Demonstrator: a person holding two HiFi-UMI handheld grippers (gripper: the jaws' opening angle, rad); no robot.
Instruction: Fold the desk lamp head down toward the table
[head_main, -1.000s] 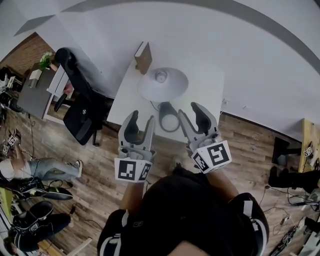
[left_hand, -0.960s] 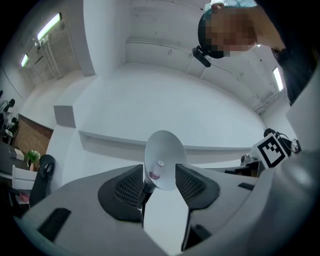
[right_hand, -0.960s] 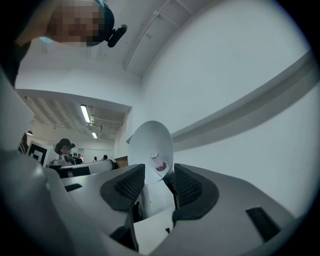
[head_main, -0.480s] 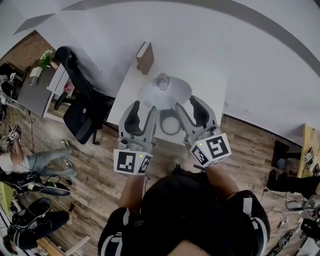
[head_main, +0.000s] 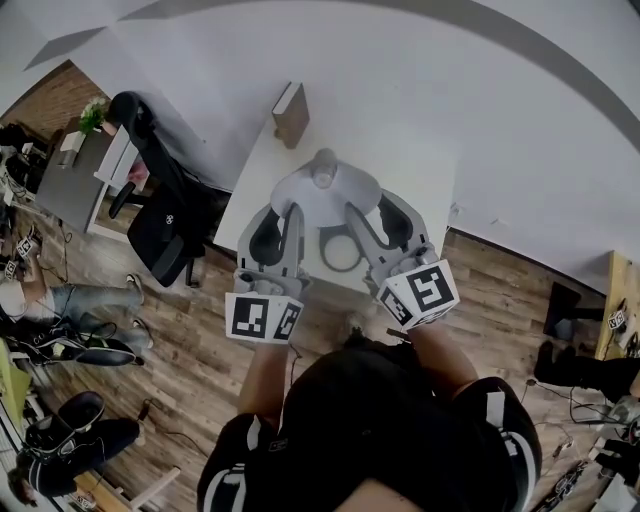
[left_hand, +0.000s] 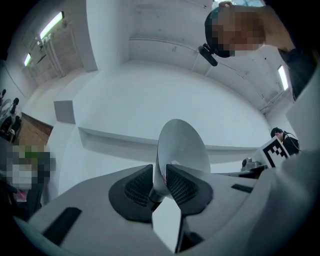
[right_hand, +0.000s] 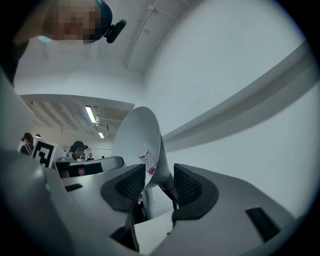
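White lamp shade (left_hand: 182, 150) pinched by left gripper (left_hand: 161, 184), jaws just closing, right gripper (right_hand: 159, 184) spread around shade's neck, brown box (head_main: 290, 113) beyond shade only in head view

Your left hand-held gripper (left_hand: 159, 182) has just been closing its jaws. Its dark ribbed pads (left_hand: 136, 187) pinch the thin rim of the white lamp shade (left_hand: 182, 147), which rises edge-on between them. A patch of white surface (left_hand: 167, 227) shows below the pads, and a pale wall (left_hand: 125, 100) stands behind.
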